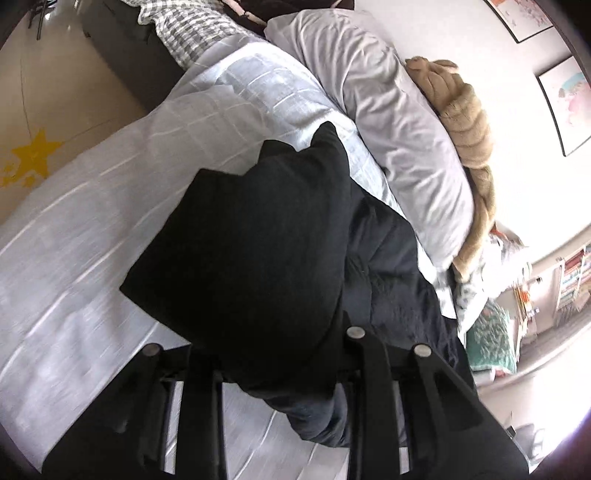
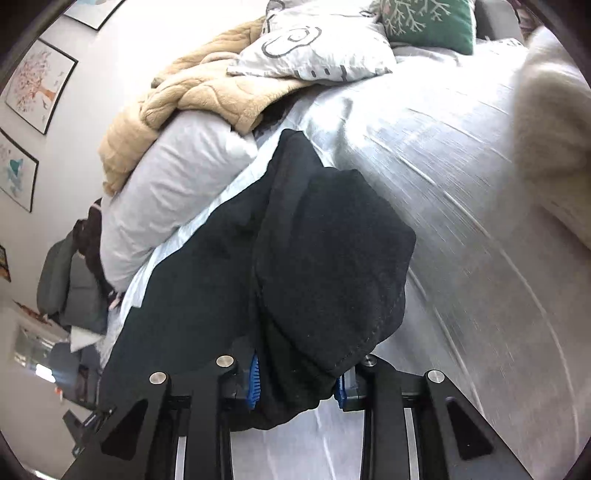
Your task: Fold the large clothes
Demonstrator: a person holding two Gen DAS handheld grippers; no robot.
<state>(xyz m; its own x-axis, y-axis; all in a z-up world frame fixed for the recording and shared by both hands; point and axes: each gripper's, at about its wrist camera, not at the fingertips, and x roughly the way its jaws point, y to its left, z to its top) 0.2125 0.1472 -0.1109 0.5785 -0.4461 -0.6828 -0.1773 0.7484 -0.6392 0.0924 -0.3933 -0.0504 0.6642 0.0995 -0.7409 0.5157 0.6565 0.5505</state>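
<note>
The black garment (image 2: 325,258), a thick dark piece of clothing, is bunched between the blue pads (image 2: 254,382) of the right gripper (image 2: 297,384), whose jaws pinch a fold of it; the cloth drapes forward and to the left of that claw, over the pale grey bed cover (image 2: 461,206). In the left wrist view the same black garment (image 1: 251,236) hangs over the left gripper (image 1: 280,354) and hides its fingertips; the jaws stand close together with the fabric gathered between them, so it pinches the cloth too. Ahead of the right claw and to its left lies a light grey pillow (image 2: 166,199) with a tan quilted blanket (image 2: 192,99) on top of it, then a white printed cushion (image 2: 317,51) and a green cushion (image 2: 432,22). Framed pictures (image 2: 37,85) hang on the wall at far left.
</note>
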